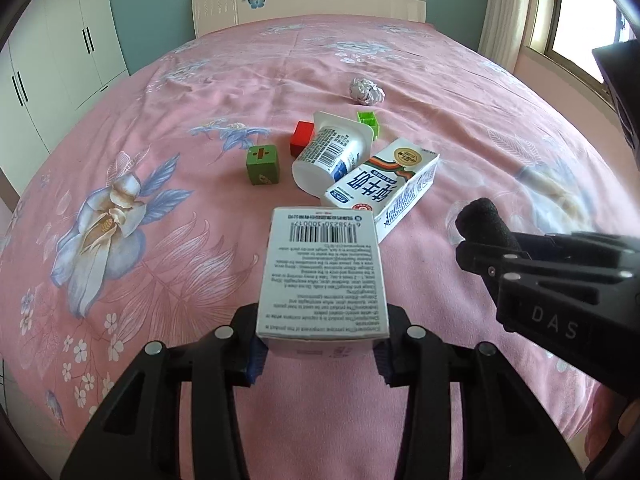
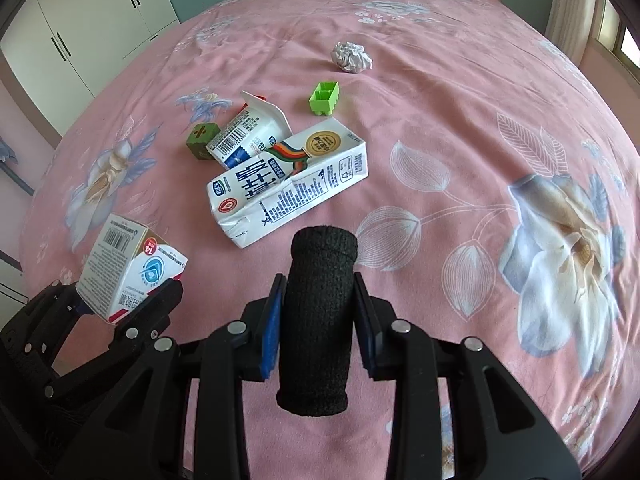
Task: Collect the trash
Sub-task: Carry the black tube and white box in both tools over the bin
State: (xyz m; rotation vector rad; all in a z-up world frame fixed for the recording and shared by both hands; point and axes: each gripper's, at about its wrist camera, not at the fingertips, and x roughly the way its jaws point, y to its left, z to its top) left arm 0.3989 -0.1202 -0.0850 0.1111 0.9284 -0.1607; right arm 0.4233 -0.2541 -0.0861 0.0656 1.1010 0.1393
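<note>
My left gripper (image 1: 318, 354) is shut on a small white medicine box (image 1: 322, 270) and holds it above the pink bed; the box also shows in the right wrist view (image 2: 128, 266). My right gripper (image 2: 316, 332) is shut on a black foam roll (image 2: 318, 320), also seen in the left wrist view (image 1: 486, 224). Ahead lie a crushed white milk carton (image 2: 288, 184), a tipped yogurt cup (image 2: 248, 136) and a crumpled foil ball (image 2: 351, 57).
A dark green cube (image 1: 262, 165), a red block (image 1: 302, 138) and a light green toy brick (image 2: 325, 99) lie beside the trash on the bed (image 2: 440, 100). White wardrobes (image 1: 52, 60) stand left, a headboard (image 1: 308, 0) behind, a window (image 1: 576, 28) right.
</note>
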